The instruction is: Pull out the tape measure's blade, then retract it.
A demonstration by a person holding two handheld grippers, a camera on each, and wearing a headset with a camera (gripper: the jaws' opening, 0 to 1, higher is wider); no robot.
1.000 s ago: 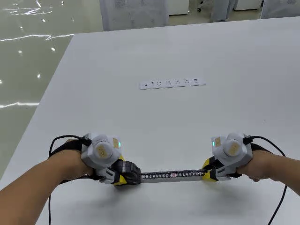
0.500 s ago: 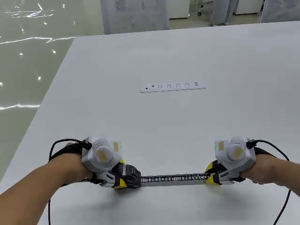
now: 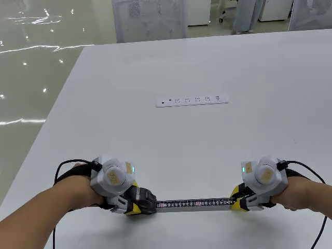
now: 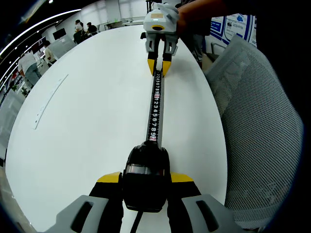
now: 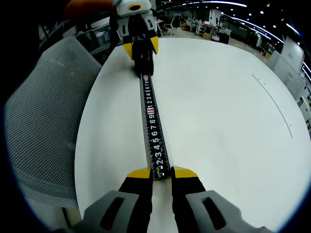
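- Two grippers, one in each hand, sit nearest, well apart at the table's near edge.
- The left gripper (image 3: 134,201) is clenched on the case (image 4: 146,177), which is black and fills the gap between its yellow-tipped jaws.
- The right gripper (image 3: 237,200) is clenched on the tip of the blade (image 5: 151,121), pinched between its own yellow tips.
- There is one tape: the blade is pulled out, running straight and level from the case to the right gripper, numbers facing up. I cannot tell whether it touches the table.
- One mesh chair (image 4: 257,121), grey, stands just beside the near edge.
- The table (image 3: 207,150) is one wide, plain white surface.
- One white strip (image 3: 192,100) lies flat near the middle, well apart from the tape.
- Beyond the table's left side lies a glossy pale floor (image 3: 31,78) with light reflections.
- Farthest off in the right gripper view, several people (image 5: 197,22) stand under ceiling lights.
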